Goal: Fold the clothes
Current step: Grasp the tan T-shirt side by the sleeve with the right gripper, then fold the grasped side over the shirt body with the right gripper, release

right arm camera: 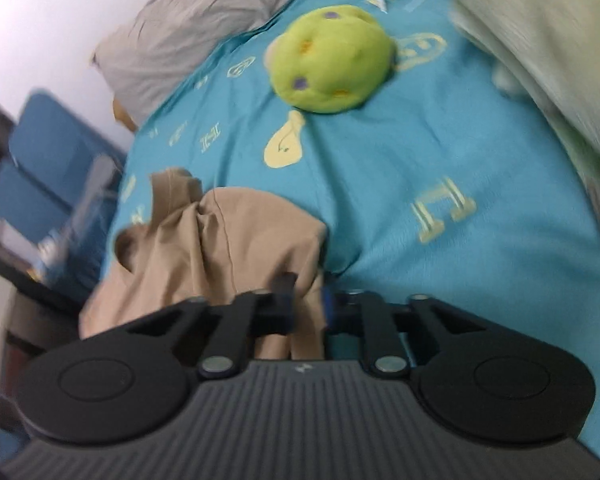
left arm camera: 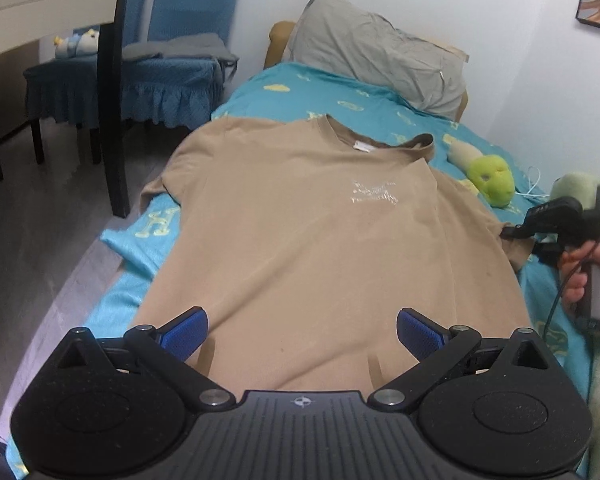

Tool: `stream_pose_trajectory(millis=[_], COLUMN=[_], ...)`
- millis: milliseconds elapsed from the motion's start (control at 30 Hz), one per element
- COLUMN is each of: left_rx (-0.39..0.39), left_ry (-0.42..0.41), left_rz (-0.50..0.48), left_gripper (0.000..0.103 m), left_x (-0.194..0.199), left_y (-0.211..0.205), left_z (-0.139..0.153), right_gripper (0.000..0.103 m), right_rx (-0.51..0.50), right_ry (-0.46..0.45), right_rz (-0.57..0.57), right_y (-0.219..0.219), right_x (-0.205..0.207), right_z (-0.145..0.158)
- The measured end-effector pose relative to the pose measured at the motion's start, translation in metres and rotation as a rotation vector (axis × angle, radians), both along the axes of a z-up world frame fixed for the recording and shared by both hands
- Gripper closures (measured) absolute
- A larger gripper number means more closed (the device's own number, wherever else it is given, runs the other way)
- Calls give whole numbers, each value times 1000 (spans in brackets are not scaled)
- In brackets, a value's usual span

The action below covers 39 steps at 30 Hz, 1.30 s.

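A tan T-shirt (left arm camera: 300,220) lies flat, front up, on the teal bedsheet (left arm camera: 260,92), collar toward the pillow. My left gripper (left arm camera: 302,332) is open over the shirt's bottom hem, its blue pads (left arm camera: 186,334) spread wide and holding nothing. My right gripper (left arm camera: 516,232) is at the shirt's right sleeve. In the right wrist view it (right arm camera: 308,300) is shut on the tan sleeve (right arm camera: 220,240), which bunches up between the jaws.
A grey pillow (left arm camera: 380,52) lies at the bed's head against the white wall. A green plush toy (left arm camera: 492,178) sits right of the shirt and shows in the right wrist view (right arm camera: 332,60). A pale blanket (right arm camera: 540,60) lies at right. A blue-covered chair (left arm camera: 140,80) and table leg (left arm camera: 112,120) stand left.
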<state>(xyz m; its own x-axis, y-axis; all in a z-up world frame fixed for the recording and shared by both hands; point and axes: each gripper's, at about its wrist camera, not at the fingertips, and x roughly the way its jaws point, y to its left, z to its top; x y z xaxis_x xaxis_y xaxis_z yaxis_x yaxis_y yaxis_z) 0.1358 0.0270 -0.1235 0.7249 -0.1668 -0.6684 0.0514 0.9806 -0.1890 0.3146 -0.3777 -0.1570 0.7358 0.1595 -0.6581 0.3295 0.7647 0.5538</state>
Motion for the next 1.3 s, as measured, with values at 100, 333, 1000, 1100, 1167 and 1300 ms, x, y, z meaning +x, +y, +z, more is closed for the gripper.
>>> stream_pose_trajectory(millis=[100, 333, 1000, 1100, 1167, 1300], left_rx=[-14, 30, 18, 17, 19, 5], left_ry=[7, 32, 60, 62, 64, 76], left_rz=[5, 2, 38, 39, 37, 32], left_gripper=[2, 2, 2, 2, 2, 2], left_x=[1, 6, -5, -2, -1, 3], left_y=[0, -5, 0, -1, -1, -1], left_z=[1, -6, -1, -2, -4, -8], right_gripper=[93, 100, 19, 21, 21, 34], right_rx=[-96, -403, 500, 488, 436, 286], right_ry=[-39, -221, 69, -10, -64, -155], right_rz=[-7, -277, -136, -222, -289, -429], right_y=[-8, -56, 13, 21, 24, 21], right_x=[12, 6, -50, -56, -57, -60], right_z=[25, 70, -20, -27, -26, -28])
